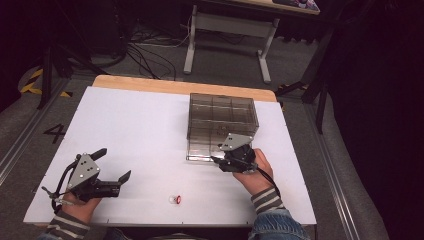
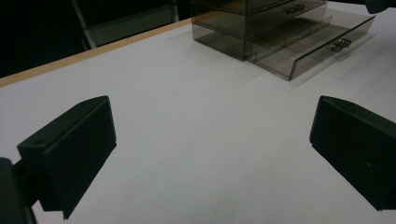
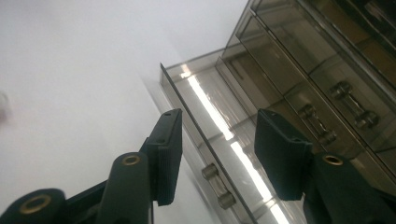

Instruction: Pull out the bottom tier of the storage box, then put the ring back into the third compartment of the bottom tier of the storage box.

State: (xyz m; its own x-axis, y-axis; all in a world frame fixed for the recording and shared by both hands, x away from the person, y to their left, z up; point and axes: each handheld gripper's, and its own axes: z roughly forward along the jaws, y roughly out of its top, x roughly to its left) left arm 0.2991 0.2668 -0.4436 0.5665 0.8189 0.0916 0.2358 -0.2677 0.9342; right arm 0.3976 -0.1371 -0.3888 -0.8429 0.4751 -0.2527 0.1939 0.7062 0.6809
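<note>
**Right gripper stands over the pulled-out bottom drawer, jaws apart**

The right hand (image 1: pixel 257 172) comes in from the bottom edge of the high view, its striped cuff low on the white table (image 1: pixel 135 125), and holds the right gripper (image 1: pixel 216 161) at the front of the smoky clear drawer cabinet (image 1: pixel 222 117). The wrist is angled so the gripper points left and slightly forward across the cabinet's front. The cabinet's bottom drawer (image 3: pixel 219 121) is pulled out toward the person. In the right gripper view the two black jaws rise on either side of that drawer's front wall, with its small clear knob (image 3: pixel 218 185) below and between them; the pads stand apart and press on nothing, so the claw is open and holds nothing.

The left hand (image 1: pixel 80 202) rests near the table's near-left corner, well apart from the cabinet. It holds the left gripper (image 1: pixel 116 164) roughly level, pointing right and forward, its grey plate facing up. In the left gripper view its jaws are spread wide over bare table, with the cabinet and its open drawer far ahead.

A small clear and red object (image 1: pixel 175 199) lies on the table near the front edge, between the two hands and touching neither.
</note>
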